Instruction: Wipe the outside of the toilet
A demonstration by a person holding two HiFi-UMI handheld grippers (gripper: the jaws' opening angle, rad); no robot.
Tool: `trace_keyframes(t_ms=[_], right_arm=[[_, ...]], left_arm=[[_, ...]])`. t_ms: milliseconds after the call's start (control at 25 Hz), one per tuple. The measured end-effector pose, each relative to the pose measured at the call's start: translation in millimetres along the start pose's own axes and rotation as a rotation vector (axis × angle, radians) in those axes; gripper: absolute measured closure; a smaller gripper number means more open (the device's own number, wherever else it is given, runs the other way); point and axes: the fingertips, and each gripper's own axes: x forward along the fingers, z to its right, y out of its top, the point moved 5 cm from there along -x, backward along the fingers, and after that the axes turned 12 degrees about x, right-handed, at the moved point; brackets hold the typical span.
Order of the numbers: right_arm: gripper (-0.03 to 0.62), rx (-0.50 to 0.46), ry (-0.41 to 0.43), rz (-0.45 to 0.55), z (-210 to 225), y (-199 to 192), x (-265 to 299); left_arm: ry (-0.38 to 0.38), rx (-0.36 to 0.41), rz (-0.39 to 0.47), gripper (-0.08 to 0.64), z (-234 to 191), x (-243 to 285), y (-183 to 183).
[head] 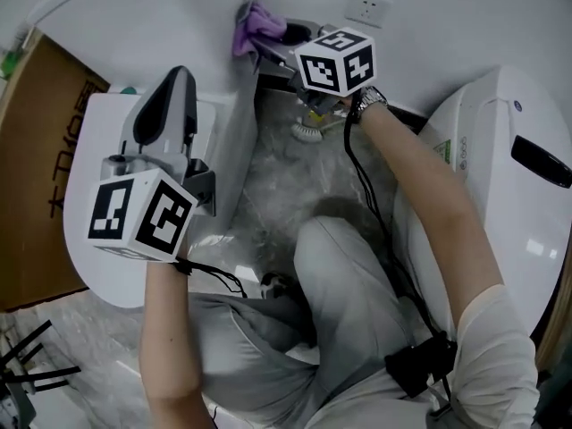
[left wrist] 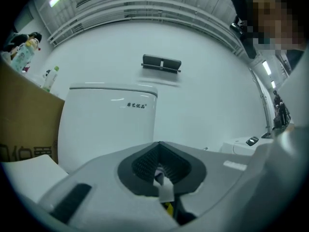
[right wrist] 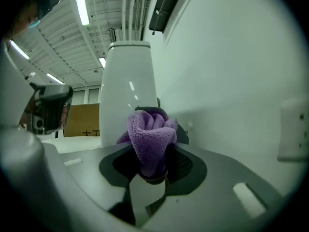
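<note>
Toilet [left wrist: 106, 124] is glossy white; right gripper [right wrist: 153, 151] fingers clamp purple cloth [right wrist: 150, 129], left gripper [left wrist: 159, 164] fingers together.

White toilet [head: 89, 150], lid down; bunched purple cloth [head: 256, 23] in jaws just beside its tank [head: 152, 12].

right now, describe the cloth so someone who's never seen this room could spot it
Start at the white toilet tank on the person's left and look just past its right edge. There the right gripper is shut on a bunched cloth. It is purple and fluffy, the only coloured soft thing among the smooth white fixtures.
</note>
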Motion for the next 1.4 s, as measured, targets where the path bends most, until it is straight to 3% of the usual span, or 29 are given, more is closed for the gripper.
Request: trace_keyframes(t_ms=[400, 520, 640, 720, 880, 1080, 1400], right_arm=[[0.449, 0.178, -0.099, -0.161, 36, -145, 12], [0.449, 0.213, -0.102, -0.188, 32, -171, 11], [0.449, 0.249, -0.083, -0.168, 29, -172, 7], [0.449, 0.270, -0.063, -0.130, 28, -162, 3], [0.449, 0.269, -0.021, -0.069, 19, -140, -6], [0.451, 0.224, -0.014, -0.076, -3, -140, -6], [0.452, 0.188, -0.053, -0.062, -49, -158, -18]], left_arm=[[-0.007, -0.028, 0.008, 0.554, 2, -1, 2], [-0.038, 0.002, -0.015, 0.554, 14, 1, 2], [-0.045, 0.008, -0.020, 0.554, 24, -3, 2], [0.006, 0.024, -0.004, 0.554, 29, -10, 0], [0.060, 0.157, -0.046, 0.554, 50, -31, -12], [0.143, 0.089, -0.049, 0.554, 59, -60, 4], [0.251, 0.185, -0.075, 0.554, 67, -128, 7]])
